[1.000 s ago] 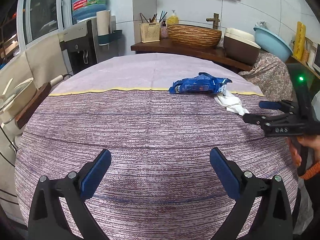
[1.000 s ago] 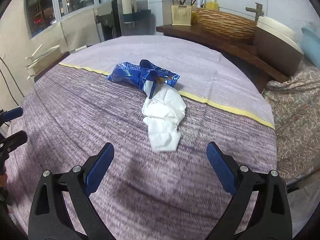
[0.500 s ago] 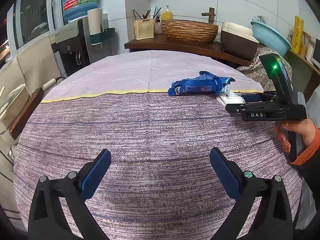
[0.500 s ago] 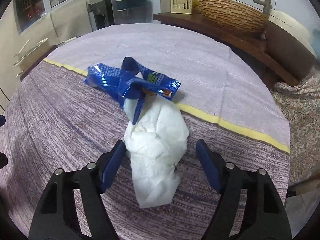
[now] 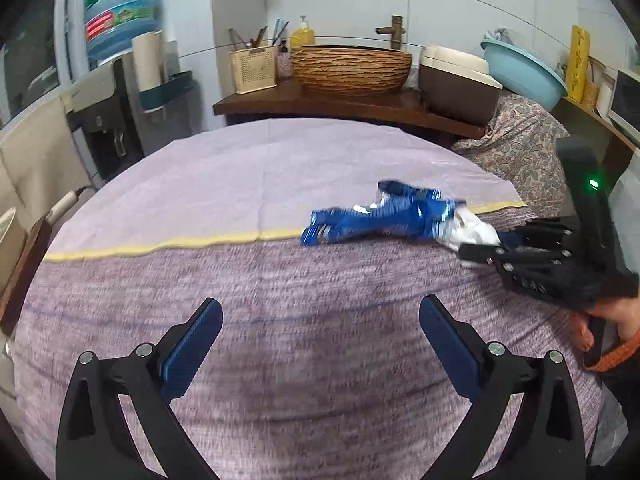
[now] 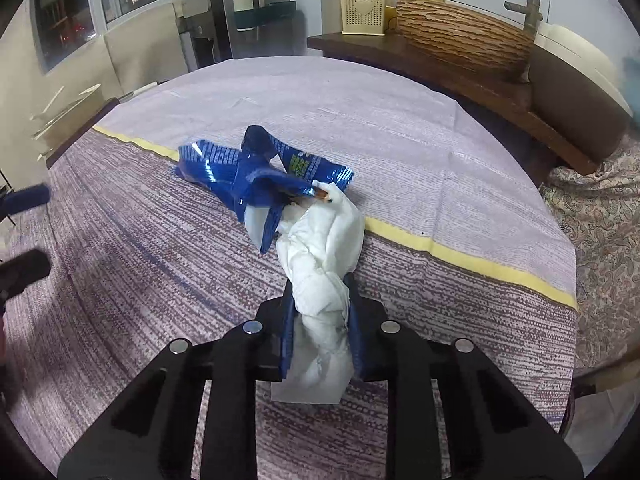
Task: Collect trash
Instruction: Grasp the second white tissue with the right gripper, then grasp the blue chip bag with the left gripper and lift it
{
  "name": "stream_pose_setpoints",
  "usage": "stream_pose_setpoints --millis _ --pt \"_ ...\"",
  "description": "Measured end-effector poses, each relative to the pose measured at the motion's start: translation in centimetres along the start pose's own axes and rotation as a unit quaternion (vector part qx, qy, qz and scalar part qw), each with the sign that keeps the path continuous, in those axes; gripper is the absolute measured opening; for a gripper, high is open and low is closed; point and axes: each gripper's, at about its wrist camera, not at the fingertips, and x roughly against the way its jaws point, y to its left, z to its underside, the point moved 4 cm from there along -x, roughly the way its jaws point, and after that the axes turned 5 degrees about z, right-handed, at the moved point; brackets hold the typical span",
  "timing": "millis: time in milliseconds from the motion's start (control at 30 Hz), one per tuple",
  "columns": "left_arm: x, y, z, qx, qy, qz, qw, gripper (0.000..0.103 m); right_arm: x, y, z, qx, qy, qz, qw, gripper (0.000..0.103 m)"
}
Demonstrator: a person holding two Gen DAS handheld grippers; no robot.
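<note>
A crumpled white tissue [image 6: 324, 264] lies on the round table, touching a torn blue snack wrapper [image 6: 256, 172] just beyond it. My right gripper [image 6: 320, 320] is closing on the tissue, its blue pads pressing both sides of the wad. In the left wrist view the same right gripper [image 5: 486, 246] sits at the right with the tissue [image 5: 472, 232] at its tip and the wrapper [image 5: 376, 220] to its left. My left gripper [image 5: 320, 336] is open over bare cloth, well short of the wrapper, with nothing between its fingers.
The table wears a purple striped cloth [image 5: 280, 288] with a yellow band [image 5: 160, 246]. Behind it a wooden counter [image 5: 340, 104] carries a woven basin [image 5: 352, 64]. A water dispenser [image 5: 116, 120] stands at the left, and a floral-covered seat [image 6: 600, 216] at the right.
My right gripper advanced to the tissue and closed from wide open onto it. The left gripper slid across the table toward the wrapper, staying open.
</note>
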Motion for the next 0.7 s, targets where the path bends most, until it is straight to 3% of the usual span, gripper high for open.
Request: stream_pose_setpoints --millis 300,433,533,700 --pt "-4.3 -3.4 -2.1 -0.124 0.005 0.007 0.9922 0.098 3.1 -1.8 1.8 -0.022 -0.014 0.004 1.0 0.023" --pt "-5.5 -4.3 -3.1 -0.149 0.003 0.009 0.9888 0.098 4.9 -3.4 2.8 -0.049 -0.024 0.001 0.999 0.023" --pt "-6.5 -4.8 -3.3 -0.184 0.014 -0.005 0.9829 0.092 6.1 -4.0 3.5 -0.062 -0.031 -0.002 0.998 0.023" --pt "-7.6 -4.8 -3.2 -0.183 0.034 0.022 0.9823 0.085 7.5 -4.3 4.6 -0.069 -0.038 -0.002 0.997 0.023"
